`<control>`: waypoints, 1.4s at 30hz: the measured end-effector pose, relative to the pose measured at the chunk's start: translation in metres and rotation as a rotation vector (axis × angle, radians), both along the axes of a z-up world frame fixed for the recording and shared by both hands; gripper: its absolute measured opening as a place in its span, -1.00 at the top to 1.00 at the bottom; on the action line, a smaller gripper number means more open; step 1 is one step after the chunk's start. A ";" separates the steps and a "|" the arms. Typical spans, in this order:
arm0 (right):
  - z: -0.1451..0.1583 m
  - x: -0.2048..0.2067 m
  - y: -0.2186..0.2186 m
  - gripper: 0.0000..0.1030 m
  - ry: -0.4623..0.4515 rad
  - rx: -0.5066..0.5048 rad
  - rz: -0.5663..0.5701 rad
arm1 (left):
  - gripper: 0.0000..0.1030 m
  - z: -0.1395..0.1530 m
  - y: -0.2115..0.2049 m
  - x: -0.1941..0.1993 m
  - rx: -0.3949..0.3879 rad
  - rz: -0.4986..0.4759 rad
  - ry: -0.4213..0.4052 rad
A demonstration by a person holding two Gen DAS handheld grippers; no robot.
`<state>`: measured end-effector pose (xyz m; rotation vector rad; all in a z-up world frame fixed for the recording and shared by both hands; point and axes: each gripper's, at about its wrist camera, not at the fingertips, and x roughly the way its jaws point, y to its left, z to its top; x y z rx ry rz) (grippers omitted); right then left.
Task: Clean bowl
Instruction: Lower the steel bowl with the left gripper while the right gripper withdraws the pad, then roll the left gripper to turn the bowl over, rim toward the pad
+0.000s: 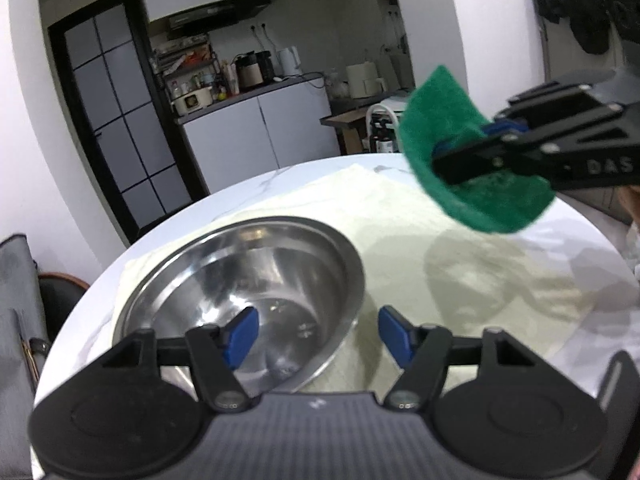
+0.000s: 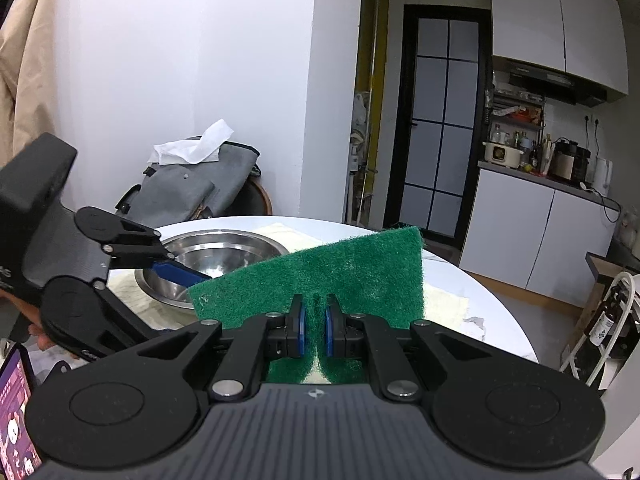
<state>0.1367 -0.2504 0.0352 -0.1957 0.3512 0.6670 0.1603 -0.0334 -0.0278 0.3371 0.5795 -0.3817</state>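
Note:
A shiny steel bowl (image 1: pixel 248 292) sits on a pale cloth (image 1: pixel 420 232) on the round white table; it also shows in the right wrist view (image 2: pixel 224 254). My left gripper (image 1: pixel 316 334) is open, its left finger over the bowl's inside and its right finger outside the rim. My right gripper (image 2: pixel 314 330) is shut on a green scouring pad (image 2: pixel 340 276), held in the air above the table to the right of the bowl. In the left wrist view the pad (image 1: pixel 452 136) hangs bent from the right gripper (image 1: pixel 460 148).
The white marble table (image 1: pixel 92 312) ends close on the left. A grey bag (image 2: pixel 192 188) with a white tissue sits on a chair behind the table. A phone (image 2: pixel 14 412) lies at the lower left. Kitchen cabinets (image 2: pixel 532 228) and a dark glass door stand beyond.

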 end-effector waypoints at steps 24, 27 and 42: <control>0.007 0.003 0.001 0.81 0.004 0.076 0.007 | 0.86 0.044 0.060 0.003 -0.426 0.004 0.052; 0.010 0.002 0.000 0.81 0.004 0.115 0.018 | 0.85 0.049 0.067 0.000 -0.501 -0.016 0.051; 0.014 0.003 0.021 0.81 0.027 0.151 0.032 | 0.84 0.046 0.098 -0.005 -0.749 -0.114 0.138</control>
